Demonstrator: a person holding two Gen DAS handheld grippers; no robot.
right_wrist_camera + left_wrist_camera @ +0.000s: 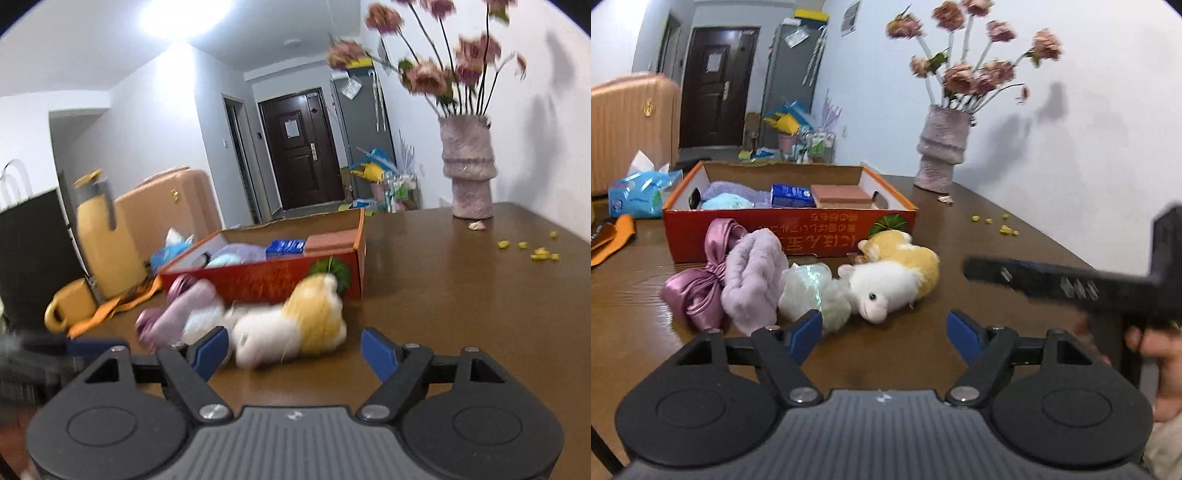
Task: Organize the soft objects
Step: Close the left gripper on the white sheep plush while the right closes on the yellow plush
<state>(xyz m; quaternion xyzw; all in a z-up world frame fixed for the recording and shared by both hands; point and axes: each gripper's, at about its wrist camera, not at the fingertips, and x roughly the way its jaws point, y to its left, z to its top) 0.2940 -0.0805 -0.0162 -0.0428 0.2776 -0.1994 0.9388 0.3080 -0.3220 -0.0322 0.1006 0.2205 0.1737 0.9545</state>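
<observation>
A white and yellow plush animal lies on the brown table in front of the red cardboard box. Left of it lie a shiny white puff, a lilac fluffy piece and a pink satin bow. The box holds lilac and blue soft items, a blue packet and a pink sponge. My left gripper is open and empty just short of the plush. My right gripper is open and empty, with the plush just beyond its fingertips; its body shows blurred in the left wrist view.
A pink vase with flowers stands at the back right by the wall, with yellow crumbs near it. A blue tissue pack sits left of the box. A yellow jug, a yellow mug and an orange cloth lie further left.
</observation>
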